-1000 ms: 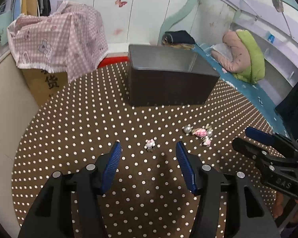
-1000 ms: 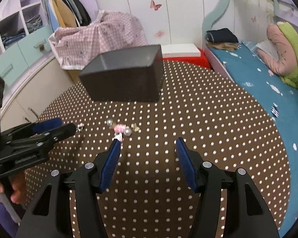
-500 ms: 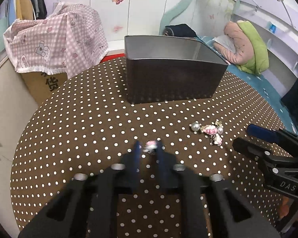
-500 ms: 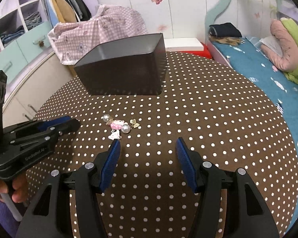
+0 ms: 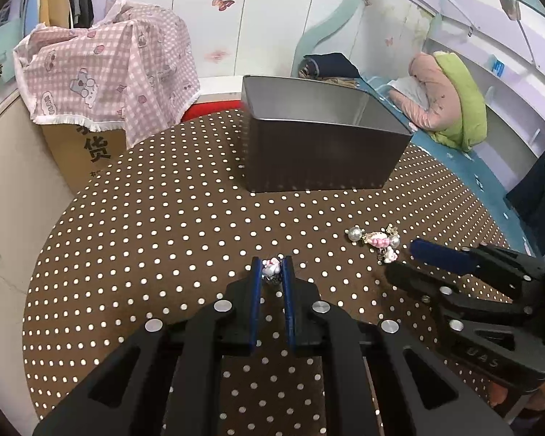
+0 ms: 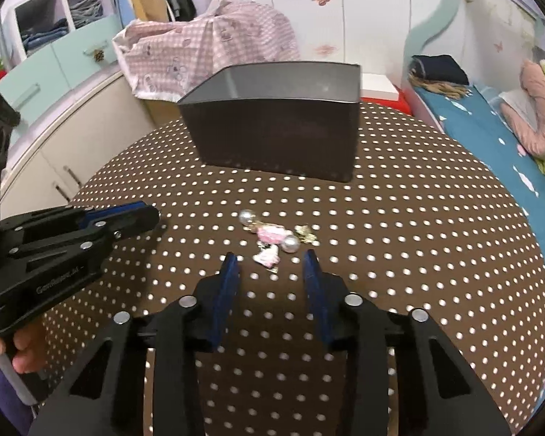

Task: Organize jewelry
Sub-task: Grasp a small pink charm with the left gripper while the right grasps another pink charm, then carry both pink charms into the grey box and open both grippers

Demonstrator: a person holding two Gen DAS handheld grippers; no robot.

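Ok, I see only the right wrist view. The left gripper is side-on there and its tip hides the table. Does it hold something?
Observer: Yes. In the left wrist view the left gripper is shut on a small pink and white charm.
Operator: Is the grip deep between the pads?
Observer: No. The charm sits at the very tips of the pads; behind it nothing is between them.
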